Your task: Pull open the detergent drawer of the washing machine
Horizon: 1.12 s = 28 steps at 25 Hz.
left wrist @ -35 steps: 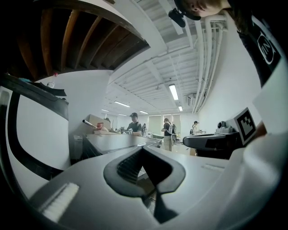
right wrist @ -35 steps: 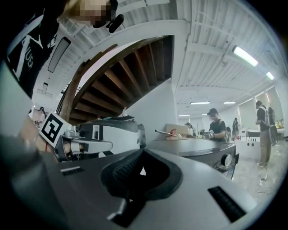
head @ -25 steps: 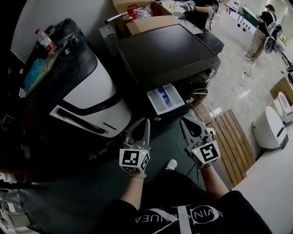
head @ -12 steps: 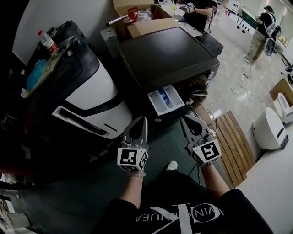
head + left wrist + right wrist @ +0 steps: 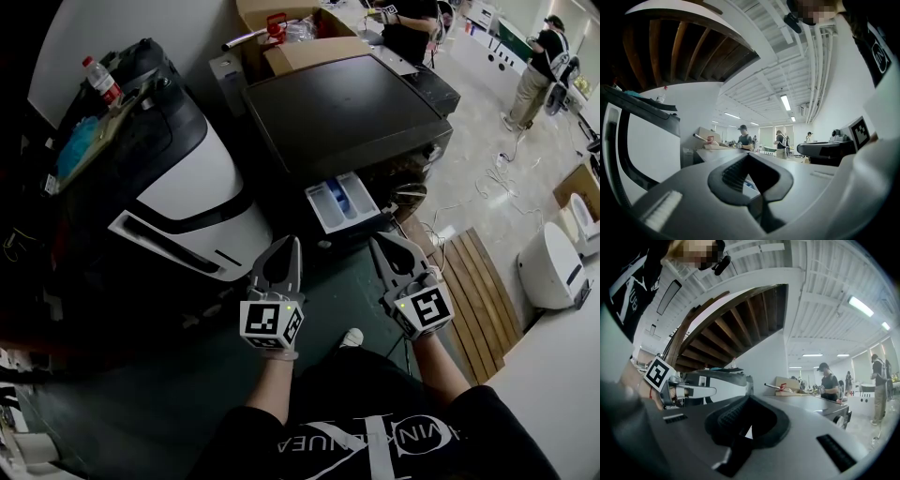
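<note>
Left claw (image 5: 296,246) pinched together, empty; right claw (image 5: 375,246) likewise; detergent drawer (image 5: 340,203) stands out from washing machine (image 5: 347,112)

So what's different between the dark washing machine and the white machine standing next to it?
The dark washing machine has a flat, boxy top; the white machine is rounded, with a black sloping upper part. The dark washing machine's detergent drawer stands pulled out, showing blue and white compartments; the white machine shows no open drawer. Both stand side by side on the floor.
</note>
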Each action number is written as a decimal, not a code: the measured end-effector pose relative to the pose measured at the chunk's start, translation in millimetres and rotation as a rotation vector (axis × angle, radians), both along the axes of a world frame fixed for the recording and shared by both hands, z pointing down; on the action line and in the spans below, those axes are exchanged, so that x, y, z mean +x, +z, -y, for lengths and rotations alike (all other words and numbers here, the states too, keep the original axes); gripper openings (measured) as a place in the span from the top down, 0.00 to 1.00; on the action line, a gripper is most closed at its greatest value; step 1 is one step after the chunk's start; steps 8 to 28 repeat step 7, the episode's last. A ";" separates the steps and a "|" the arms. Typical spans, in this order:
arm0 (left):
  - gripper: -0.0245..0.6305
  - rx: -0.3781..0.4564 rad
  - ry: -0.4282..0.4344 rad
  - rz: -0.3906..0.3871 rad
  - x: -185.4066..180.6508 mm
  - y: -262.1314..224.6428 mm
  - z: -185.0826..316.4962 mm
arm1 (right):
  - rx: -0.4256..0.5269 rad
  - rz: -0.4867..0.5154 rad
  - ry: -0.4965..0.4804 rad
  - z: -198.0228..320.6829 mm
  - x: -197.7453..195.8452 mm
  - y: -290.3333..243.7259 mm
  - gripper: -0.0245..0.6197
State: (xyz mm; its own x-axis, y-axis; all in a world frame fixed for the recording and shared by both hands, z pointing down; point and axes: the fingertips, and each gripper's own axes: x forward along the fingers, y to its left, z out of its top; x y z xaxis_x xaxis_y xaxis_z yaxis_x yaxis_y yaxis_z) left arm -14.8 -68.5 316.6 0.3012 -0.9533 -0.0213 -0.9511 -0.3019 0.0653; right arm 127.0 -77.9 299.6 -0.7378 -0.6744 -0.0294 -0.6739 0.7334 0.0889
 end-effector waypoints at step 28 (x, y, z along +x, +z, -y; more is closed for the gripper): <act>0.95 -0.002 -0.002 0.003 0.0 1.5 0.6 | 0.004 0.002 0.003 1.2 1.9 2.7 0.94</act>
